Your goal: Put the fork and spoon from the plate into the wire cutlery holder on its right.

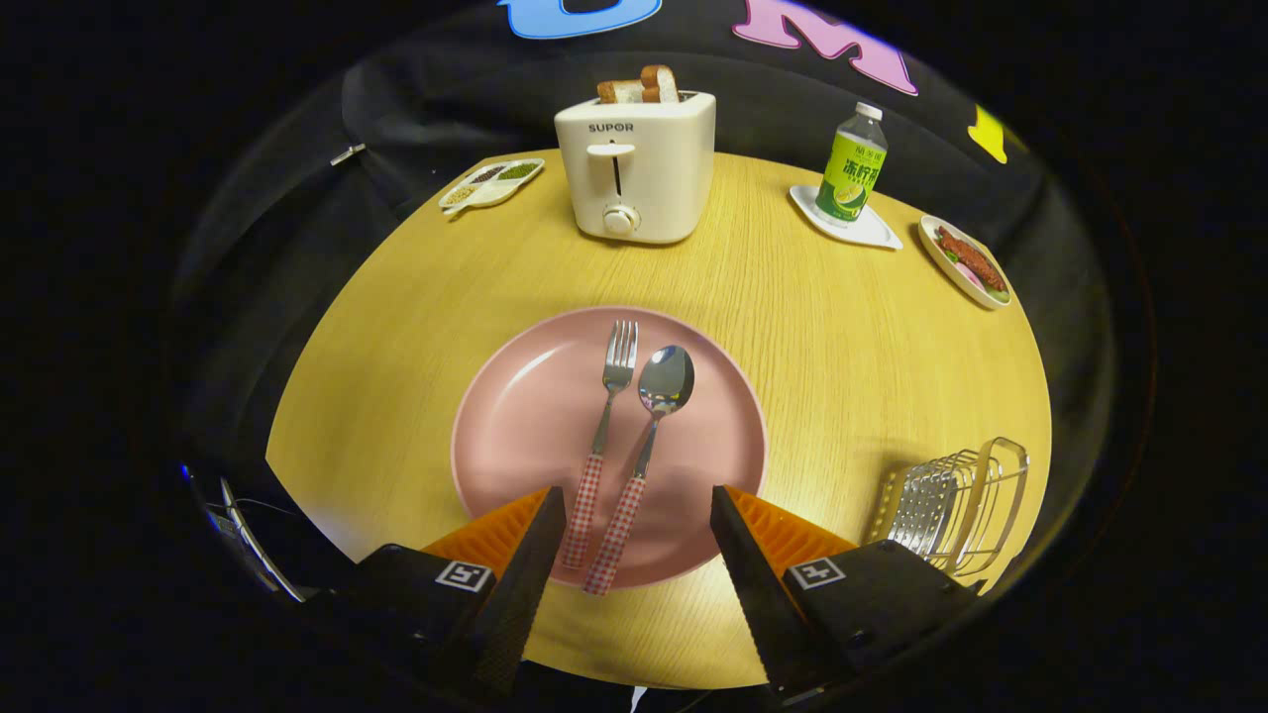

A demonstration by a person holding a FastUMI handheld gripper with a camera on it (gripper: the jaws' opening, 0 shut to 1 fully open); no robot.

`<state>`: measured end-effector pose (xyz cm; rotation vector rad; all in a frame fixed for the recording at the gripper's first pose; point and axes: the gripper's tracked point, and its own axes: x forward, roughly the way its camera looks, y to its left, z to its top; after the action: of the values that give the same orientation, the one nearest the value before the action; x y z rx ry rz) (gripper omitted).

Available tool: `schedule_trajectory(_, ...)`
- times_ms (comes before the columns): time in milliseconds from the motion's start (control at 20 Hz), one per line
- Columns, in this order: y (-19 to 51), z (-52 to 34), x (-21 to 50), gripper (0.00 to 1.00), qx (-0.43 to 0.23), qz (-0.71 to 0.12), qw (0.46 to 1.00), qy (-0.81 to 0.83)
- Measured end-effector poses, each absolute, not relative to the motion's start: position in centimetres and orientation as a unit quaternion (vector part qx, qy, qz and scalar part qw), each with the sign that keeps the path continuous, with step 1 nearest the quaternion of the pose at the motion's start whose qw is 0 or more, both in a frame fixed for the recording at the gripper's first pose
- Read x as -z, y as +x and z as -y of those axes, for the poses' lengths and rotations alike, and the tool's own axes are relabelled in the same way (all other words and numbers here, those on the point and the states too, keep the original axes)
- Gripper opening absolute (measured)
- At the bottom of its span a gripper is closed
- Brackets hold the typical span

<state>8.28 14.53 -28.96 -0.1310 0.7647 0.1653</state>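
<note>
Gripper (634,505) fingers apart, empty, straddling both checked handles. Shift left, centre on fork (601,436) handle alone, avoid spoon (644,446) touching beside it.

The table (792,327) looks like pale wood with a fine straight grain and a soft sheen. On it, the plate (525,416) is smooth and glossy, like glazed ceramic. On the plate, the fork (616,371) and spoon (666,381) are polished metal, mirror-bright, with checked handles. Right of the plate, the holder (956,505) is shiny metal wire. Beyond the plate, the toaster (636,168) is smooth, satin plastic. The bottle (852,168) to its right is clear plastic with a glossy label.
</note>
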Motion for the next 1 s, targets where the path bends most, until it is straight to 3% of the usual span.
schedule_trajectory(200, 8.9, -14.1, 30.5, 0.78, -0.070, -0.395, 0.915, -0.051)
schedule_trajectory(450, 9.1, -14.7, 31.8, 0.69, -0.077, -0.426, 0.901, -0.041)
schedule_trajectory(900, 9.1, -14.3, 32.7, 0.17, -0.081, -0.462, 0.883, 0.005)
schedule_trajectory(1000, 9.1, -14.3, 32.3, 0.14, -0.099, -0.461, 0.882, 0.006)
